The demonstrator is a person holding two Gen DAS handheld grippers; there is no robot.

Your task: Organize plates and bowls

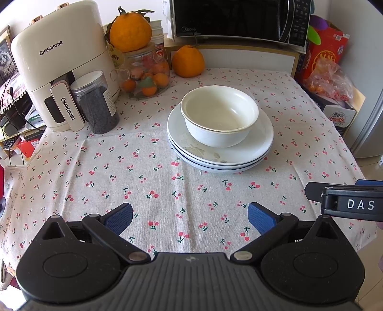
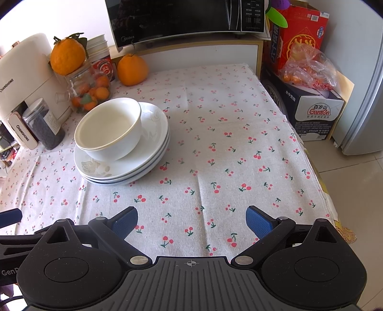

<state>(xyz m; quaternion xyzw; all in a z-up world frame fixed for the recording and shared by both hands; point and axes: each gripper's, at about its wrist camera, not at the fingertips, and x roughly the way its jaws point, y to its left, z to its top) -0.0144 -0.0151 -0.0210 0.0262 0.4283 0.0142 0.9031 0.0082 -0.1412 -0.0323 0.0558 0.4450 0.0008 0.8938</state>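
A white bowl point(image 1: 219, 116) point(image 2: 109, 129) stands in a stack of white plates point(image 1: 253, 148) point(image 2: 153, 143) on the cherry-print tablecloth point(image 1: 143, 172) point(image 2: 227, 155); a second bowl seems nested under it. My left gripper point(image 1: 190, 219) is open and empty, low over the cloth, well short of the stack. My right gripper point(image 2: 191, 221) is open and empty, to the right of and nearer than the stack. The right gripper's body shows at the right edge of the left wrist view point(image 1: 352, 201).
An air fryer point(image 1: 59, 64), a dark-filled jar point(image 1: 95, 102), a glass jar of small oranges point(image 1: 146, 71) with a large orange on top, and another orange point(image 1: 188, 61) stand at the back left. A microwave point(image 1: 239, 19) sits behind. Boxes point(image 2: 308, 105) and a fridge point(image 2: 366, 95) stand right.
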